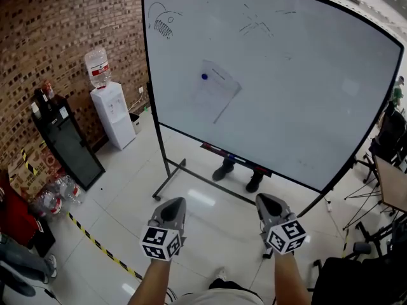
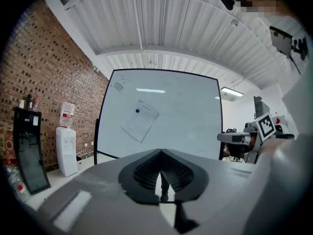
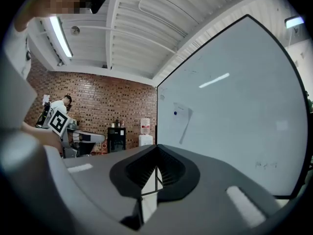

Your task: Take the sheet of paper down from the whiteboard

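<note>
A white sheet of paper (image 1: 217,91) hangs tilted on the large whiteboard (image 1: 318,88), pinned at its upper left corner by a blue magnet (image 1: 204,77). Both grippers are held level well short of the board, over the floor. My left gripper (image 1: 177,203) is shut and empty, and so is my right gripper (image 1: 266,201). In the left gripper view the paper (image 2: 140,120) is ahead, above the shut jaws (image 2: 160,154), with the right gripper (image 2: 235,137) off to the side. In the right gripper view the paper (image 3: 184,119) is up and to the right of the shut jaws (image 3: 156,149).
A water dispenser (image 1: 113,113) and a black cabinet (image 1: 67,146) stand against the brick wall at left. A person's shoes (image 1: 238,172) show under the whiteboard's lower edge. A desk and chairs (image 1: 389,183) are at right. Yellow-black tape (image 1: 95,241) crosses the floor.
</note>
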`<action>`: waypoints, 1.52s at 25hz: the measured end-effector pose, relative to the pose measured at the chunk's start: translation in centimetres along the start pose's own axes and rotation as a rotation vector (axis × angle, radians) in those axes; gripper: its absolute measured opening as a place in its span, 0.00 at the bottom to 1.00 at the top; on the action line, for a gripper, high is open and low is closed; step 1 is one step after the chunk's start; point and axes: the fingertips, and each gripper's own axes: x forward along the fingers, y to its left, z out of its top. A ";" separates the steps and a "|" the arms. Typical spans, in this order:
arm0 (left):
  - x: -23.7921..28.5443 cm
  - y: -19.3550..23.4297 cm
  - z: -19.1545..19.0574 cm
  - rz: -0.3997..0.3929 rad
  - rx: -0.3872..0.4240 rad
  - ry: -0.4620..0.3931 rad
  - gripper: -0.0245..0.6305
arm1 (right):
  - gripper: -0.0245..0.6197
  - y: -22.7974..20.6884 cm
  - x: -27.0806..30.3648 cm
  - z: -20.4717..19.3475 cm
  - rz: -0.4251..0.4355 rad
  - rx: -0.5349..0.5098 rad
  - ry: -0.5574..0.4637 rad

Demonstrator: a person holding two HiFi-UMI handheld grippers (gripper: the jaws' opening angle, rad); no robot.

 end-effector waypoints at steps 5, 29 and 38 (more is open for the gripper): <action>4.9 0.3 1.4 0.041 0.017 0.001 0.04 | 0.05 -4.5 4.1 0.8 0.056 0.011 -0.009; 13.5 8.0 6.6 0.119 0.070 -0.051 0.04 | 0.05 -10.0 15.9 3.6 0.129 0.047 -0.081; 22.5 13.4 9.5 -0.045 0.082 -0.093 0.04 | 0.05 -12.8 22.5 7.0 -0.012 -0.012 -0.112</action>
